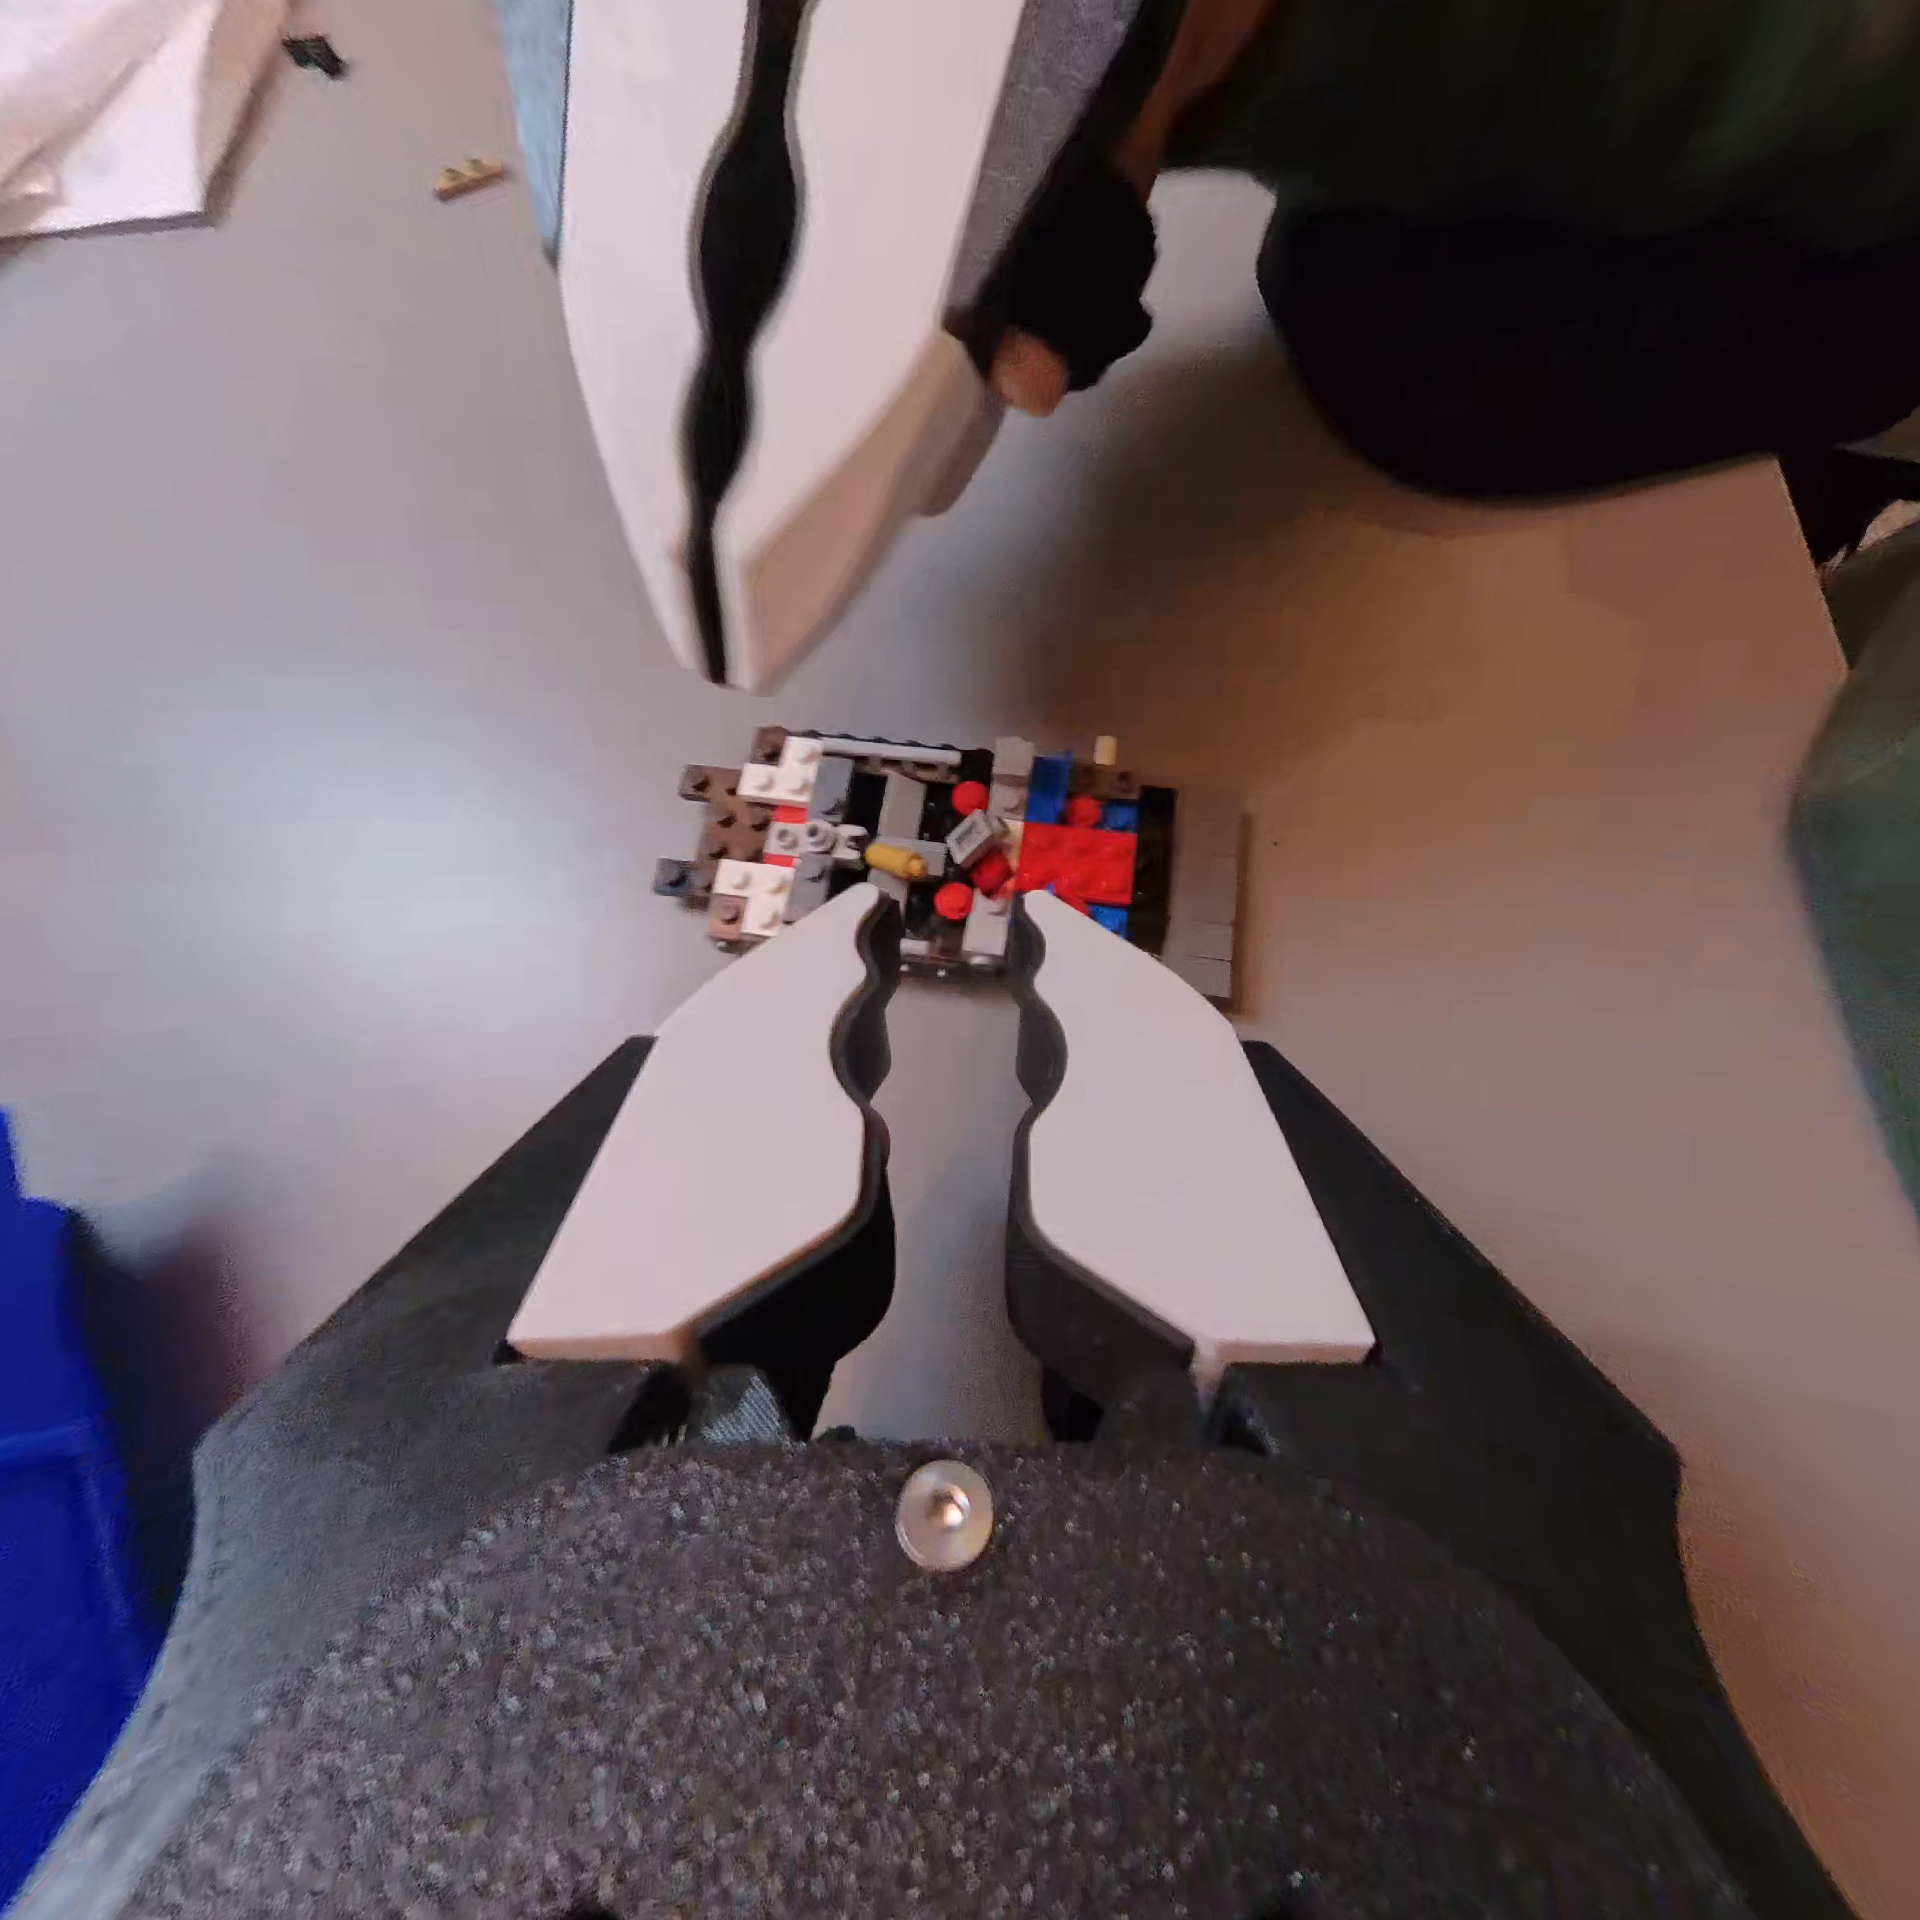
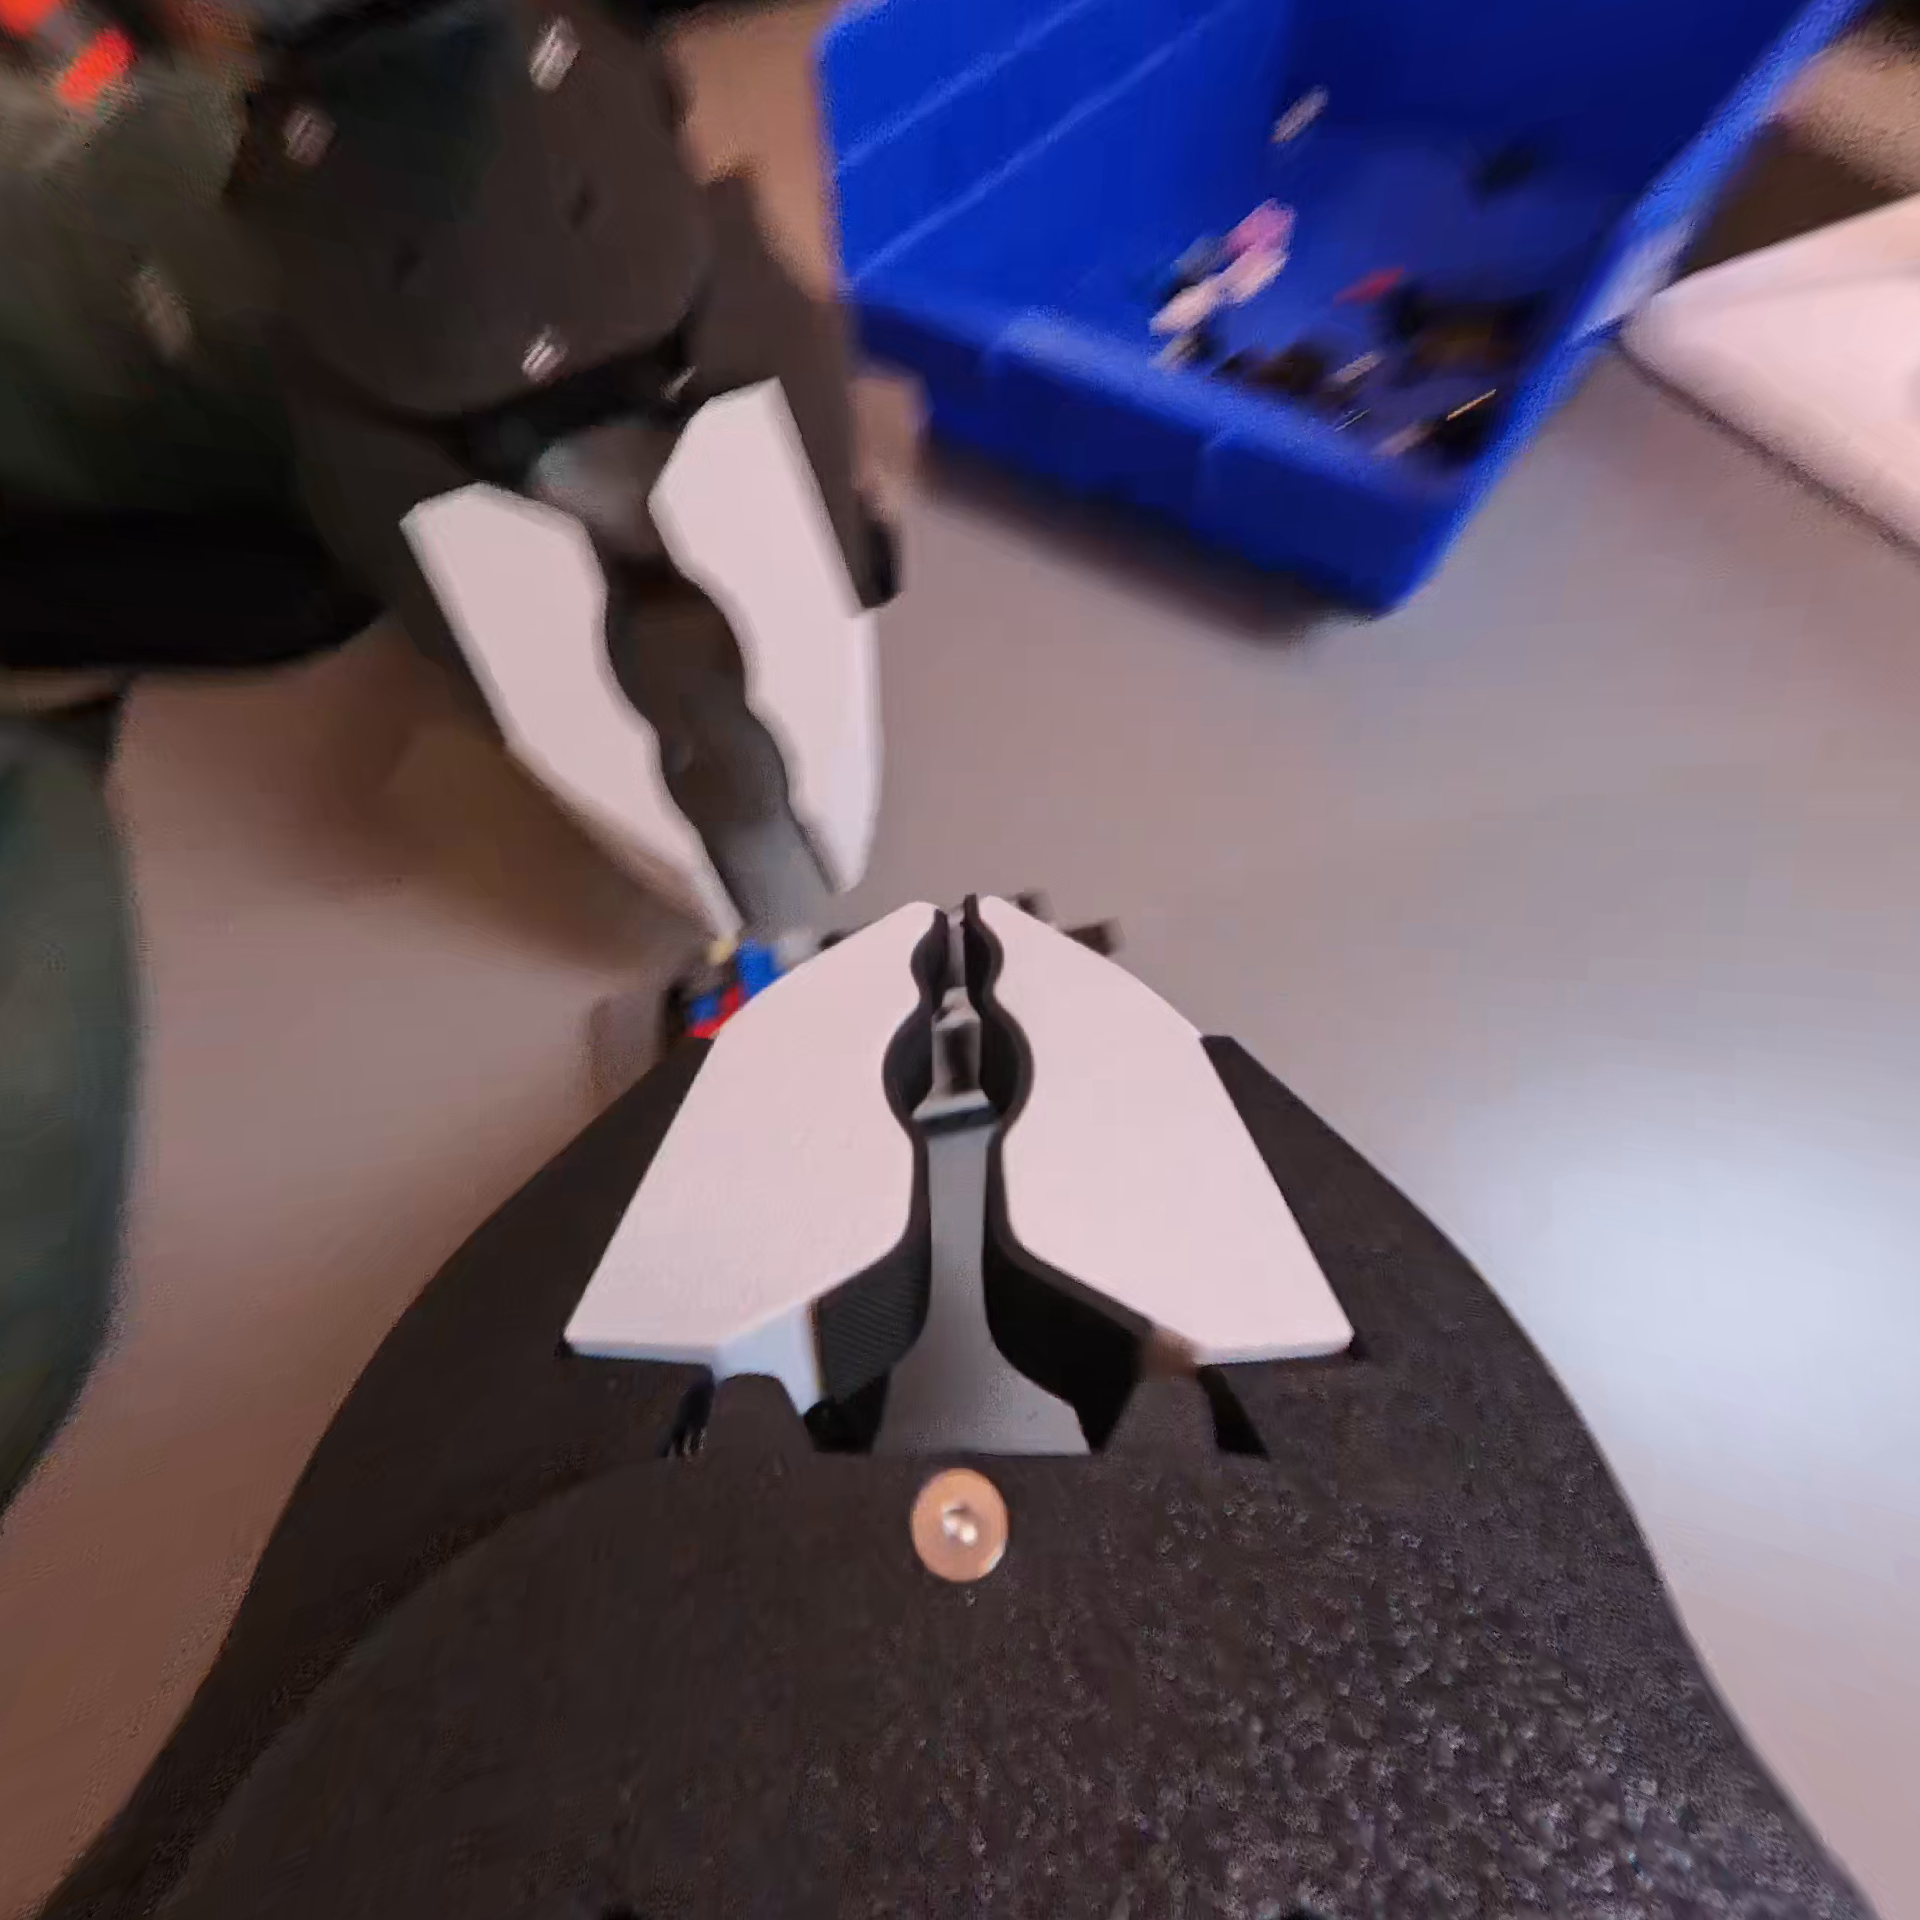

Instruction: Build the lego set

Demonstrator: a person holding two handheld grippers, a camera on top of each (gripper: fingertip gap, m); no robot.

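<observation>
studded brick model (image 1: 935, 852) between parted left claw (image 1: 948, 906)

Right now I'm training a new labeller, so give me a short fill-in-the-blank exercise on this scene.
1. The left tongs are ____ over the brick model.
2. The right tongs are ____.
3. The bin holding loose bricks is coloured ____.
4. The model lies on a ____ table.

Missing words: open; shut; blue; grey
</observation>
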